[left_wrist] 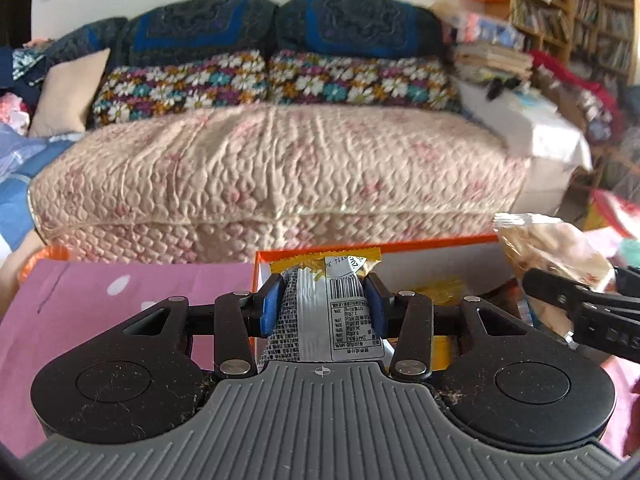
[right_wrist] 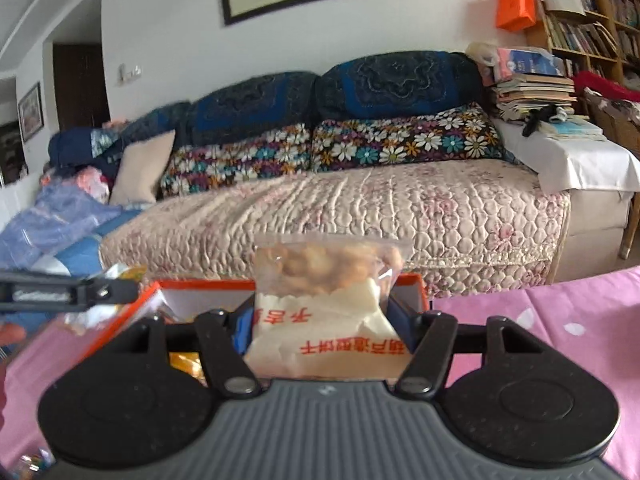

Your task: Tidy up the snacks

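Observation:
My left gripper is shut on a silver and yellow snack packet with a barcode, held over the orange box. My right gripper is shut on a clear snack bag of pale biscuits with red lettering, held over the same orange box. The right gripper with its bag also shows at the right of the left wrist view. The left gripper shows at the left of the right wrist view. Yellow packets lie inside the box.
The box stands on a table with a pink cloth, which also shows in the right wrist view. Behind it is a sofa with a quilted pink cover and flowered cushions. A side table with stacked books and bookshelves are at the right.

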`<state>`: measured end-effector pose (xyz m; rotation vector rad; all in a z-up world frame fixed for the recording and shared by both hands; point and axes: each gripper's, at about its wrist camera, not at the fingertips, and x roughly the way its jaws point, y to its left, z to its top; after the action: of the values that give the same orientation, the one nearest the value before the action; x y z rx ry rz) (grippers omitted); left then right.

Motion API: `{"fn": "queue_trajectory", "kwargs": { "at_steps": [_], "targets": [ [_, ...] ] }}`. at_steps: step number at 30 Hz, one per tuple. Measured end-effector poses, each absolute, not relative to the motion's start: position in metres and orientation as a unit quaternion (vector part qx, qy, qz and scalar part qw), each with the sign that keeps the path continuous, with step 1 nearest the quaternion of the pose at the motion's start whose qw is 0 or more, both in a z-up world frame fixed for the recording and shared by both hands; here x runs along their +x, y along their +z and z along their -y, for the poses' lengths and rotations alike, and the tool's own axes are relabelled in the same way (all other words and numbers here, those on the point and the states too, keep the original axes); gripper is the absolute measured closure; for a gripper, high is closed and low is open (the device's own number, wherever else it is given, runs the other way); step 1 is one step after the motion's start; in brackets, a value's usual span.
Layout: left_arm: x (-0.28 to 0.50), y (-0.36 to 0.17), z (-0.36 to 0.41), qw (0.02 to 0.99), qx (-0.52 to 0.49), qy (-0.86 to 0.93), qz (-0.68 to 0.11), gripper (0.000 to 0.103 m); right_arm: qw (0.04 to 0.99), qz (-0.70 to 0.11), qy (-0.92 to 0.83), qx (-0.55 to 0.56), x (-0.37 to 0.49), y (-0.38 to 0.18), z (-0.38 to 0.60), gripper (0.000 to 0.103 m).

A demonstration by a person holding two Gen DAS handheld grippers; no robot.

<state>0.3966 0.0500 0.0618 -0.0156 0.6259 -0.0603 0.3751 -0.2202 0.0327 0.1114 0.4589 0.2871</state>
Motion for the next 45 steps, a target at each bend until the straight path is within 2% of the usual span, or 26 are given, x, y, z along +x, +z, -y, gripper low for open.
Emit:
{"fn": "queue_trajectory", "kwargs": {
  "at_steps": [2, 3, 5, 8, 10, 11, 12, 13, 18, 25, 29, 35, 39, 41, 45],
  "targets": [
    [0.406, 0.044, -0.049, 0.947, 0.003, -0.023, -0.321, 0.093, 0.956, -0.248, 0.144, 0.057, 0.383, 0.022, 0.215, 0.038],
    [0.406, 0.037, -0.048, 0.947, 0.010, -0.019, -0.322, 0.081, 0.953, -0.261, 0.147, 0.054, 0.387, 0.016, 0.212, 0.038],
    [0.400, 0.028, -0.044, 0.951, 0.026, -0.021, -0.309, 0.074, 0.953, -0.265, 0.141, 0.034, 0.387, 0.009, 0.205, 0.036],
    [0.386, 0.031, -0.038, 0.954, 0.040, -0.016, -0.298, 0.068, 0.951, -0.269, 0.146, 0.033, 0.384, 0.010, 0.202, 0.030],
    [0.370, 0.039, -0.035, 0.958, 0.055, -0.014, -0.279, 0.057, 0.953, -0.261, 0.147, 0.051, 0.378, 0.016, 0.206, 0.025],
    [0.361, 0.043, -0.034, 0.961, 0.061, -0.011, -0.269, 0.047, 0.955, -0.253, 0.147, 0.056, 0.373, 0.021, 0.208, 0.021],
    [0.350, 0.049, -0.033, 0.964, 0.066, -0.009, -0.257, 0.044, 0.957, -0.244, 0.144, 0.056, 0.367, 0.027, 0.210, 0.012],
    [0.341, 0.053, -0.032, 0.966, 0.067, -0.012, -0.250, 0.044, 0.960, -0.235, 0.140, 0.056, 0.362, 0.033, 0.211, 0.009],
    [0.295, 0.072, -0.032, 0.969, 0.069, -0.025, -0.237, 0.044, 0.967, -0.203, 0.141, 0.063, 0.324, 0.061, 0.222, 0.010],
    [0.244, 0.072, -0.035, 0.967, 0.056, -0.035, -0.244, 0.043, 0.962, -0.219, 0.155, 0.046, 0.253, 0.062, 0.243, 0.010],
    [0.220, 0.053, -0.035, 0.961, 0.052, -0.037, -0.271, 0.040, 0.955, -0.253, 0.145, 0.044, 0.204, 0.032, 0.269, 0.010],
    [0.179, -0.003, -0.032, 0.943, 0.048, -0.053, -0.324, 0.040, 0.934, -0.311, 0.143, 0.103, 0.162, -0.003, 0.315, 0.010],
    [0.188, -0.010, -0.013, 0.940, 0.076, -0.073, -0.325, 0.039, 0.936, -0.313, 0.112, 0.113, 0.155, -0.009, 0.340, 0.009],
    [0.207, -0.008, -0.006, 0.937, 0.076, -0.084, -0.330, 0.035, 0.931, -0.315, 0.111, 0.148, 0.157, -0.010, 0.351, 0.009],
    [0.248, -0.023, 0.000, 0.916, 0.040, -0.108, -0.385, 0.037, 0.927, -0.311, 0.125, 0.166, 0.160, -0.006, 0.349, 0.009]
  ]
}}
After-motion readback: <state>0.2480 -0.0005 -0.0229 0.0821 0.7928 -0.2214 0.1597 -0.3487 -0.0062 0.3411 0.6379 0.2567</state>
